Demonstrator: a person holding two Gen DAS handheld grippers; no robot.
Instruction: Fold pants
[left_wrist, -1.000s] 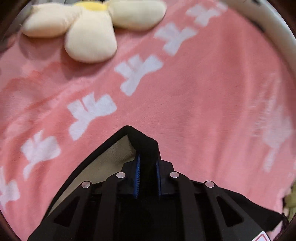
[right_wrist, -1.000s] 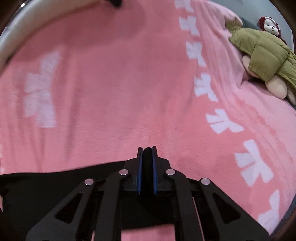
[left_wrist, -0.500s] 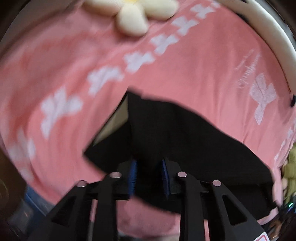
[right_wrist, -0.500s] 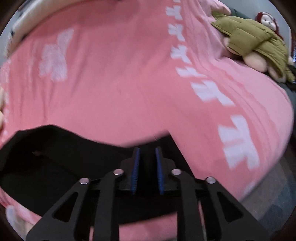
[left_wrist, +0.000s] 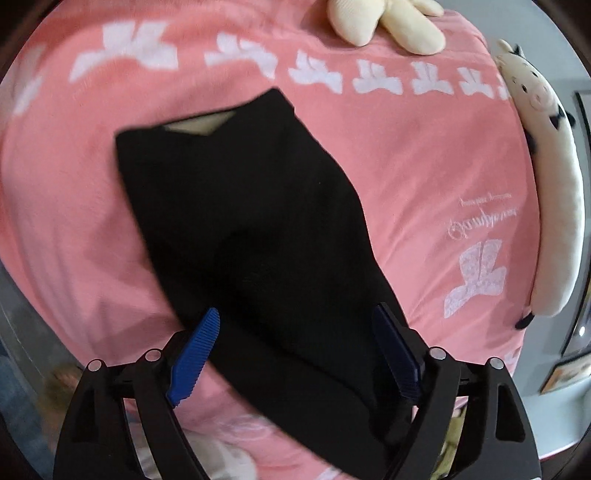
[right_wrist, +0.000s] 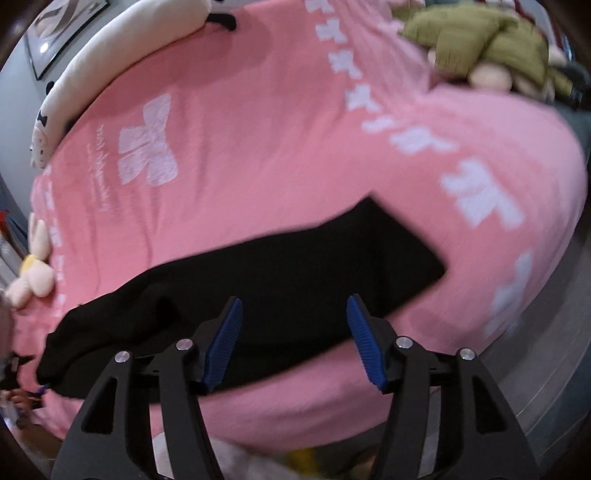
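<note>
- While your two grippers hang over the bed, the black pants (left_wrist: 255, 221) lie flat on the pink blanket (left_wrist: 424, 166), stretched in one long dark band near the blanket's close edge.
- Seen from your right wrist, the pants (right_wrist: 295, 273) run from a squared-off end at the right to a rumpled, bunched end at the left.
- Seen from your left wrist, the far end shows a sliver of pale cream lining at an opening; the fabric looks matte, soft and nearly featureless, and motion blur softens its edges.
- Your left gripper (left_wrist: 295, 325) has its jaws opening, spread wide, with the pants between the ribbed blue pads (left_wrist: 195, 354) but not pressed by them.
- Your right gripper (right_wrist: 293, 317) has its jaws opening too, standing apart over the near edge of the pants, the pads clear of the cloth.
- Both grippers are black, skeletal frames with silver pivot pins.
- Fleecy in texture, the blanket carries white bow-like prints in a row and one larger print beside cursive script.
- At the bed's margins you have a cream flower-shaped plush (left_wrist: 384, 18), a long white cow-faced bolster (left_wrist: 554, 192) and a plush figure in an olive quilted coat (right_wrist: 480, 40).
</note>
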